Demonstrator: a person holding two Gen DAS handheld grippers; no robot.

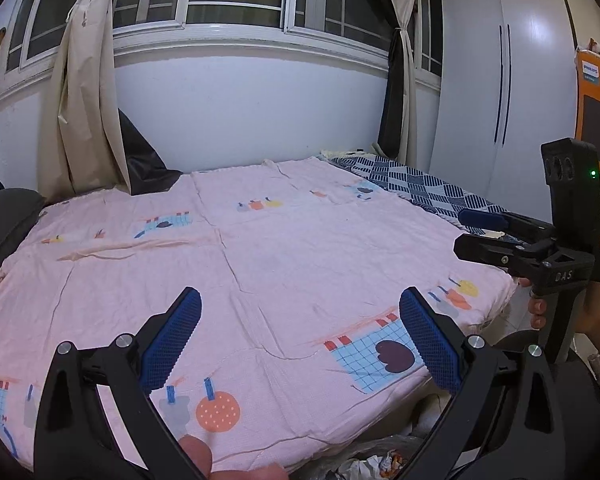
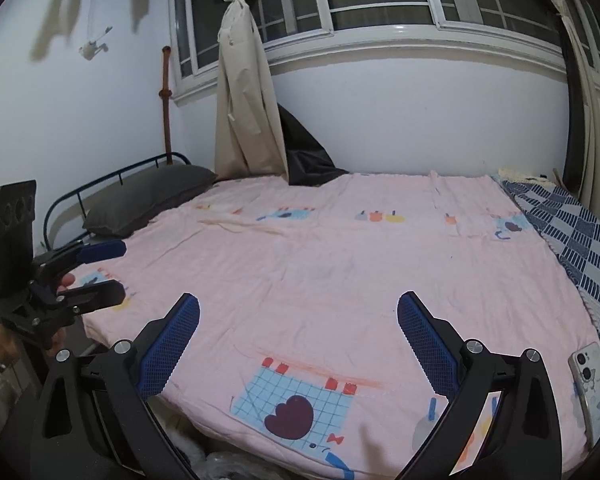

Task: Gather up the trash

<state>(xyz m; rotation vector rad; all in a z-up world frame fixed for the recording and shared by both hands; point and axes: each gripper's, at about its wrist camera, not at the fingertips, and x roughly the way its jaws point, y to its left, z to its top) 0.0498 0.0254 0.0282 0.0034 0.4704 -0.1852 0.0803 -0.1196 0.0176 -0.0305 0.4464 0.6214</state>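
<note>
Both hand-held grippers, left [image 1: 300, 300] and right [image 2: 298, 306], hang over the pink bed [image 2: 339, 264] with fingers wide apart, holding nothing. A phone [image 2: 593, 384] lies on the bed's edge.

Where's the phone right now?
In the right wrist view, the phone lies face down at the lower right, on the bed's near right corner, just outside the right gripper's right finger and below the blue checked blanket.

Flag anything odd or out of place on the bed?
A phone lies at the pink sheet's near right edge, close to the drop. Otherwise the sheet is only creased, with no trash on it. Both the left gripper and right gripper are open and empty.
</note>
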